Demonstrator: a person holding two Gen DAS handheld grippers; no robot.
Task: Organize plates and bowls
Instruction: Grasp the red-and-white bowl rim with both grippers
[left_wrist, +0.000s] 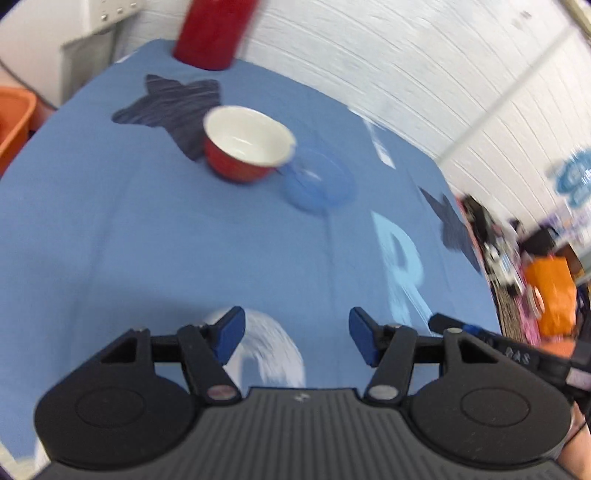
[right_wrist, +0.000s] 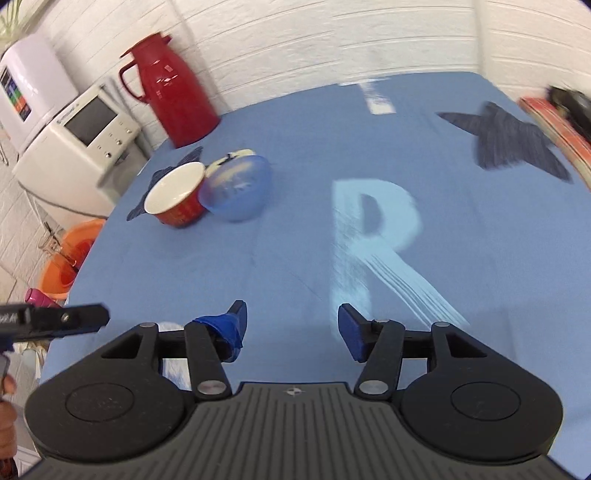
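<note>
A red bowl (left_wrist: 248, 144) with a white inside stands on the blue tablecloth (left_wrist: 147, 240), far ahead of my left gripper (left_wrist: 295, 334). Just to its right lies a translucent blue bowl (left_wrist: 317, 181), touching or nearly touching it. In the right wrist view the red bowl (right_wrist: 177, 199) and the blue bowl (right_wrist: 238, 192) sit together at the far left, with something pale showing behind the blue one. My right gripper (right_wrist: 290, 330) hovers over the near cloth. Both grippers are open with nothing between their fingers.
A red thermos jug (right_wrist: 170, 88) stands at the table's back edge by the white brick wall. A white appliance (right_wrist: 77, 147) and an orange basin (right_wrist: 70, 254) sit off the table's left side. Dark star patches (right_wrist: 506, 140) and a pale letter R (right_wrist: 373, 229) mark the cloth.
</note>
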